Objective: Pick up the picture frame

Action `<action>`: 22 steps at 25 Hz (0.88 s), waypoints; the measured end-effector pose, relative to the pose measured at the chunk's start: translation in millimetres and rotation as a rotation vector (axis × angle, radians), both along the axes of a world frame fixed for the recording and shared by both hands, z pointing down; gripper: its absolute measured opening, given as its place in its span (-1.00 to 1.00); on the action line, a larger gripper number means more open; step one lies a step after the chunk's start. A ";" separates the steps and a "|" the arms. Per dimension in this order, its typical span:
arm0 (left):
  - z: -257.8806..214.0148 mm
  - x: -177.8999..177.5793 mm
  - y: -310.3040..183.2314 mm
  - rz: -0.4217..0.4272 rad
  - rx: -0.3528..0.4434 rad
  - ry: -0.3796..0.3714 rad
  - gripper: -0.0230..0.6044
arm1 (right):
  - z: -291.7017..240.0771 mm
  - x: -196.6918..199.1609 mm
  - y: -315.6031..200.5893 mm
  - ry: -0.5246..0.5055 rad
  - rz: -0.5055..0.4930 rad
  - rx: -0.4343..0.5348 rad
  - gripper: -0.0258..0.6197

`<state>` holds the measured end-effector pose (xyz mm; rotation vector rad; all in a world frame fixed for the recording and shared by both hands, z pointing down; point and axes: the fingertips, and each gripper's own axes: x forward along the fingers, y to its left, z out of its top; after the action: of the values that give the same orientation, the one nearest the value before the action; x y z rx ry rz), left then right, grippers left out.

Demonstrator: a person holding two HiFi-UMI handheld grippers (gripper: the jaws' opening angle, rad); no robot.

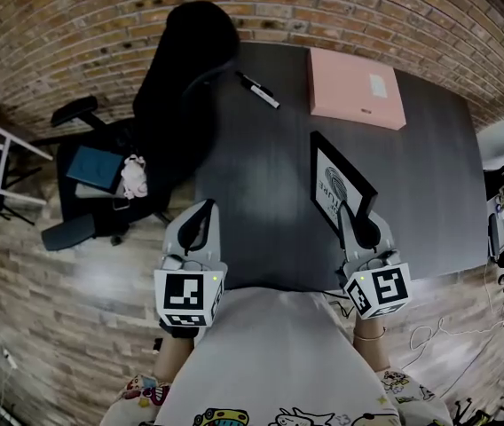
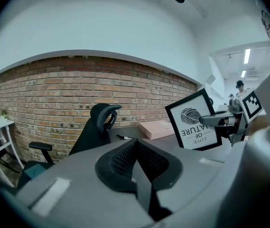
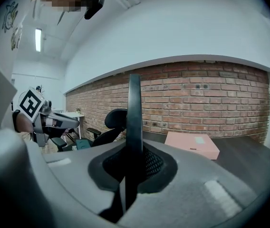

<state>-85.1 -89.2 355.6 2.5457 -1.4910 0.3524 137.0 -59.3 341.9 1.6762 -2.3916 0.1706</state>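
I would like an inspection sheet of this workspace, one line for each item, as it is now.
Surface: dark table, mostly bare.
Job's things: picture frame, tilted, its edge clamped in the right gripper.
Clutter: pink box and marker at the table's far side.
Grippers: left gripper shut, empty; right gripper shut on the picture frame.
Cables: white cable on the floor at right.
Surroundings: black office chair, brick wall.

We hold both grippers at the desk's [image 1: 261, 162] near edge, tilted slightly down. Our left gripper [image 1: 201, 213] is closed and empty; our right gripper [image 1: 356, 216] clamps the picture frame [image 1: 334, 183].
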 end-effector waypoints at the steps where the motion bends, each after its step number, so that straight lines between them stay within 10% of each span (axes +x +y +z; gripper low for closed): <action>1: 0.8 -0.4 -0.3 -0.002 -0.003 0.001 -0.89 | -0.3 -0.9 0.1 0.000 -0.001 -0.002 -0.88; 22: 6.2 -1.0 -5.3 -0.011 -0.024 0.002 -0.89 | 12.3 -2.3 -1.2 -0.036 0.000 -0.041 -0.88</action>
<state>-86.2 -94.5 361.9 2.5179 -1.4905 0.3637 134.7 -60.5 354.2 1.6688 -2.3975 0.2495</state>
